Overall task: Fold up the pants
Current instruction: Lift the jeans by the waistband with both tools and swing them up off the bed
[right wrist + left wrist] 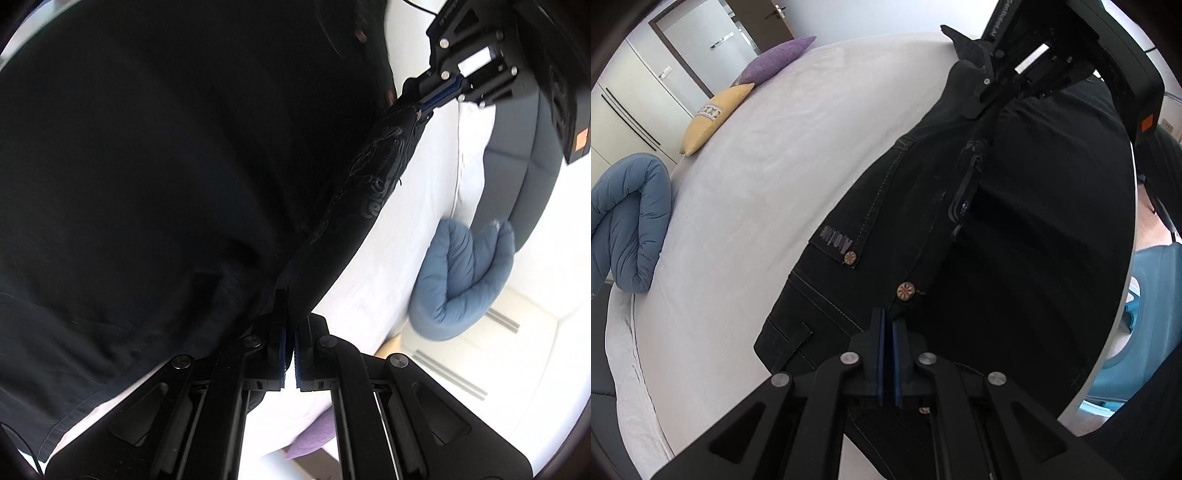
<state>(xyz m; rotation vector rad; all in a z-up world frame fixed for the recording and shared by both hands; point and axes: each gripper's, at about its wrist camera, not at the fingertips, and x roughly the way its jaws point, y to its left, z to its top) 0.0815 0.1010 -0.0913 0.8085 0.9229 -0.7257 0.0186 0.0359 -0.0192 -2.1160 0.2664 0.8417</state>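
Hanging between the two grippers, the black pants [997,240] stretch over the white bed [768,166], waistband edge running from one grip to the other. The left gripper [887,328] has its fingers clamped on the cloth near a button; the right gripper [290,332] pinches the far end likewise. Any fold probably turns on that taut line, both hands equally engaged.

My black pants [1015,240], stitched in pale thread with wooden buttons, hang bunched above the white bed [775,166], waistband end nearest.
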